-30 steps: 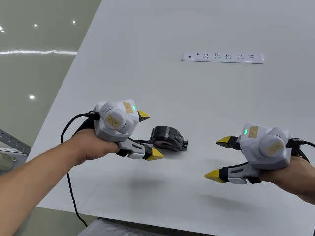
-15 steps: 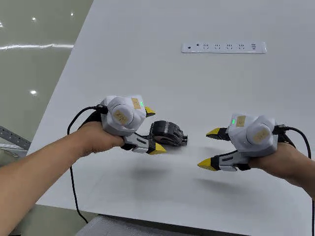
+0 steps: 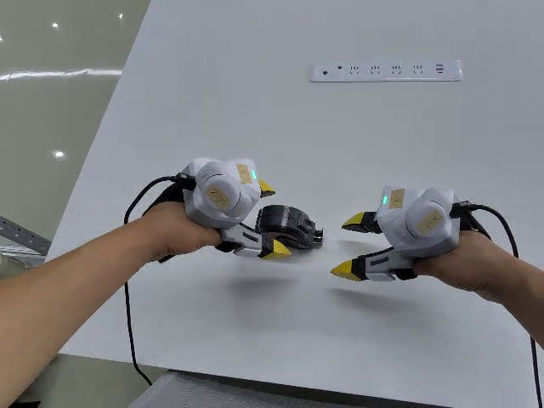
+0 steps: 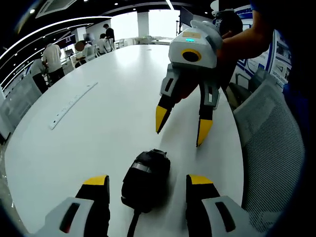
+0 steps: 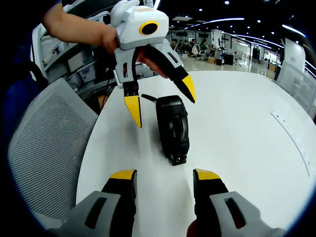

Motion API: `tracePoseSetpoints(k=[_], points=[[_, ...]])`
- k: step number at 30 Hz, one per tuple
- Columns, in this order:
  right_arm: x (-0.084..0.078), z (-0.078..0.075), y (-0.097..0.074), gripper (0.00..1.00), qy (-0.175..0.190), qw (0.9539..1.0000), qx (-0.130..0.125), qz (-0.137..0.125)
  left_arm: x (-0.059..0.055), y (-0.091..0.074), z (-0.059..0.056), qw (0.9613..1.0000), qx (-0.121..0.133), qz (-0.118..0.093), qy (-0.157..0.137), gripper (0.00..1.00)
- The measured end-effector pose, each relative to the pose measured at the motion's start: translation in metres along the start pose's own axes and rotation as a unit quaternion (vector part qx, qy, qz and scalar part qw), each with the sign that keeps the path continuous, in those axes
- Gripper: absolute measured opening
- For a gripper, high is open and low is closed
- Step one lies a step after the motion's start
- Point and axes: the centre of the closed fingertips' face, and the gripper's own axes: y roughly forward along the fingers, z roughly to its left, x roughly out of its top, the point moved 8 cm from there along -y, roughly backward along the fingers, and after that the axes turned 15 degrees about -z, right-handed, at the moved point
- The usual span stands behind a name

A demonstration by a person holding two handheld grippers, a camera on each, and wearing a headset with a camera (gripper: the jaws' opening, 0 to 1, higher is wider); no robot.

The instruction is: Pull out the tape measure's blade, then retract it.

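Nearer than a second ago, both open and empty: right gripper [image 3: 348, 247] just short of the tape measure [image 3: 289, 226] on the white table [image 3: 255, 102], left gripper [image 3: 272, 218] straddling its case (not yet clamped). Risks: case skidding under an off-centre squeeze; blade hook [image 5: 178, 159] slipping free.

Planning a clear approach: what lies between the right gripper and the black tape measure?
Only bare white tabletop, seen in the right gripper view, separates the open right gripper from the black tape measure.
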Motion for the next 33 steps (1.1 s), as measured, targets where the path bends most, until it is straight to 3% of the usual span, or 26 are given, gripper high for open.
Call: tracePoseSetpoints(k=[8,33], points=[[-0.001,-0.008,0.012,0.37,-0.009,0.9999,0.005,-0.001,-0.005,0.006,0.003,0.9994,-0.016,0.016,0.026,0.56],[-0.011,-0.022,0.038,0.25,-0.026,0.9992,0.029,0.009,-0.01,0.015,0.009,0.9963,-0.046,0.028,0.067,0.38]])
